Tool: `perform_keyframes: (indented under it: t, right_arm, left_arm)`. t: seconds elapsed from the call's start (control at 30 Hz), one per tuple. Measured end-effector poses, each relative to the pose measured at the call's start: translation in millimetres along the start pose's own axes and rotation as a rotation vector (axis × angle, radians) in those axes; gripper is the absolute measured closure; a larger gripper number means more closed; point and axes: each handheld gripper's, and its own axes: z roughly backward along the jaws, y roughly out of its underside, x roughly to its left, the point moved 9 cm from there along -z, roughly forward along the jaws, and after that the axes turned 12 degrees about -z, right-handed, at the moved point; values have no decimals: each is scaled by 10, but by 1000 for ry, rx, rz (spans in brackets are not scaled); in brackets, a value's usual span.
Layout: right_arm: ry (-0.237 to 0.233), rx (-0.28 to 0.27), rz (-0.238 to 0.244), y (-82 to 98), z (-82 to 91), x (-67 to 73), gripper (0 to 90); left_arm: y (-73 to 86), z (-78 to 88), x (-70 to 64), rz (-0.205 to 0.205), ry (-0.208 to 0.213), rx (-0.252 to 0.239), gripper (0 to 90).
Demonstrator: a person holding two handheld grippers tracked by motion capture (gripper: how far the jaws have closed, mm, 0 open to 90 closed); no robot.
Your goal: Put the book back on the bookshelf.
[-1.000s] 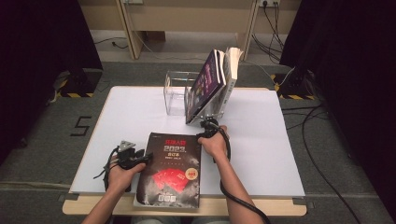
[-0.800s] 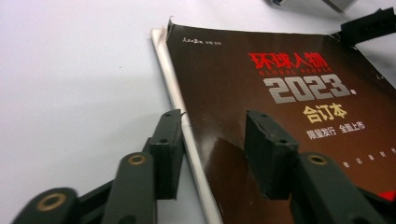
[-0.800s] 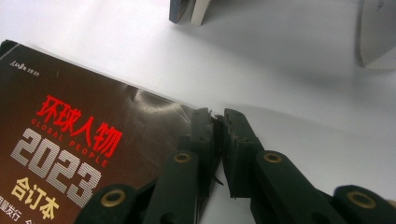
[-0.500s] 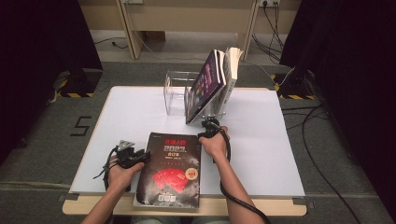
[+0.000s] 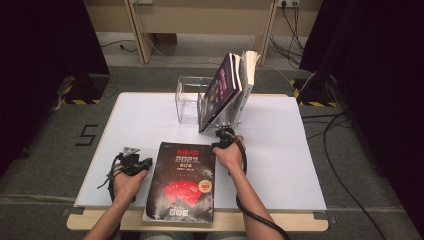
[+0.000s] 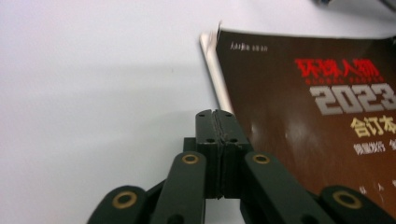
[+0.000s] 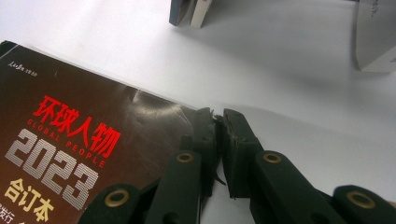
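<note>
A white bench (image 5: pixel 150 115) stands on grey floor, dark curtains at both sides. The left gripper (image 5: pixel 134 162) sits just beside the book's (image 5: pixel 182 182) left edge; its jaws have just been closing and now meet with nothing between them, the cover's edge just beside their right side. The book lies flat at the near edge. The right gripper (image 5: pixel 223 136) is at its far right corner, jaws pinched on that cover corner. Behind, more books (image 5: pixel 227 87) lean in a clear stand (image 5: pixel 187 100).

Leaning books (image 5: pixel 227 90) ahead — bare table (image 5: pixel 145 120) leftward
</note>
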Motion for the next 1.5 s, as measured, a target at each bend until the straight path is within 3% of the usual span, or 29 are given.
perform_keyframes:
  t: [0.07,0.17,0.27,0.37,0.43,0.53,0.63,0.7,0.77,0.8,0.87,1.07,1.27,1.37,1.5]
  right_arm:
    - [9,0,-1,-3,-2,1,820]
    - [-21,27,-28,0,-11,19,702]
    - [-42,30,-48,-23,-19,33,649]
    - [-39,13,-34,-69,-36,6,647]
    - [-46,26,-48,-81,-50,6,639]
    - [-60,32,-26,-92,-73,34,620]
    - [-61,30,8,-88,-83,44,606]
    - [-68,33,-3,-83,-82,45,604]
    - [-59,24,22,-83,-89,47,616]
    - [-40,34,13,-63,-82,62,627]
    - [-24,17,60,-75,-94,60,630]
    - [-31,12,42,-76,-92,53,651]
    - [-91,31,-9,-71,-65,42,638]
    - [-108,55,-4,-59,-38,27,618]
    - [-120,55,-11,-39,-32,31,607]
  left_arm:
    - [13,-8,-5,7,6,9,896]
    - [14,-11,-28,10,21,15,896]
    - [11,-15,-41,2,23,19,897]
    - [7,-17,-41,11,33,18,897]
    - [10,-15,-40,-1,32,25,897]
    - [6,-19,-41,12,40,20,896]
    - [11,-19,-43,-8,36,22,896]
    - [9,-21,-50,-11,33,20,896]
    - [13,-20,-50,-22,32,24,896]
    - [13,-21,-50,-20,32,24,896]
    - [11,-23,-48,-7,37,20,896]
    - [12,-23,-59,-23,26,19,896]
    - [16,-21,-59,-21,24,13,896]
    - [16,-22,-59,-13,25,7,895]
    - [18,-20,-68,-36,10,10,895]
